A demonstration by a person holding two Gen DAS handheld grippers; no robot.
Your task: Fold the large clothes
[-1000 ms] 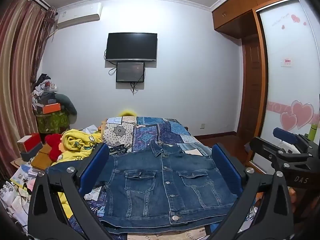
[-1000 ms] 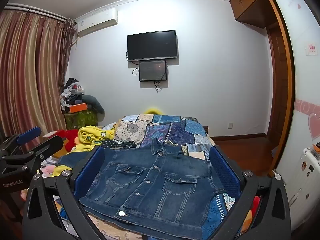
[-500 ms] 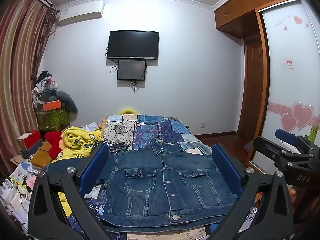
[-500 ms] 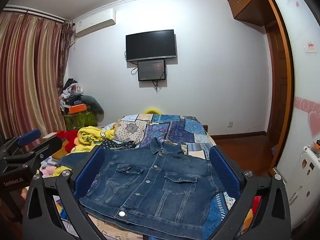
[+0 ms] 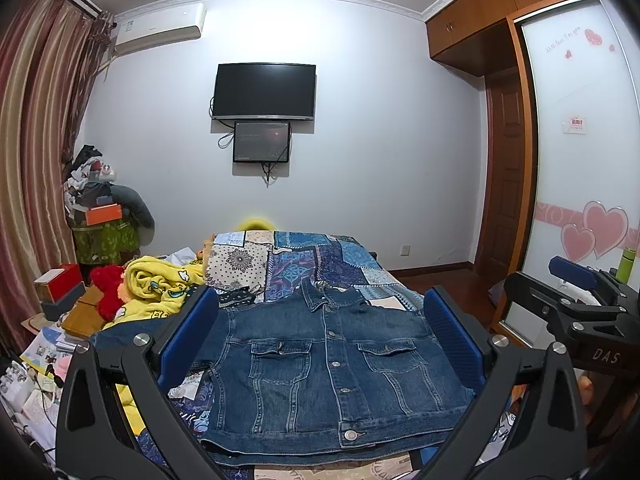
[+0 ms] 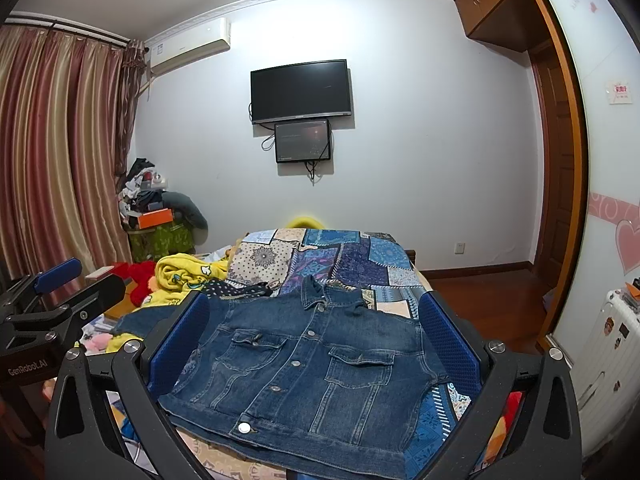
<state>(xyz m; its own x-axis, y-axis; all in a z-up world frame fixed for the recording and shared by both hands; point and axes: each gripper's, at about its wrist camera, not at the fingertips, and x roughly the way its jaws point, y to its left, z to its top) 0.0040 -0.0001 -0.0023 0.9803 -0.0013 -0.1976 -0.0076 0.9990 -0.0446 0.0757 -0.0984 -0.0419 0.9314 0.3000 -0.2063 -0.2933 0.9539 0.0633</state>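
Nothing moved: denim jacket lies flat, collar pointing away.

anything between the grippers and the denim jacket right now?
Nothing visible. The denim jacket lies flat, front up, on the patchwork bedspread; the left gripper and the right gripper are open above it. The yellow blanket sits off to the left.

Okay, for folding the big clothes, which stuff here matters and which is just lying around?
For the job:
denim jacket, lying flat, front up
left gripper, open
right gripper, open
patchwork bedspread it lies on

Just lying about:
yellow blanket
red plush toy
wall television
orange box
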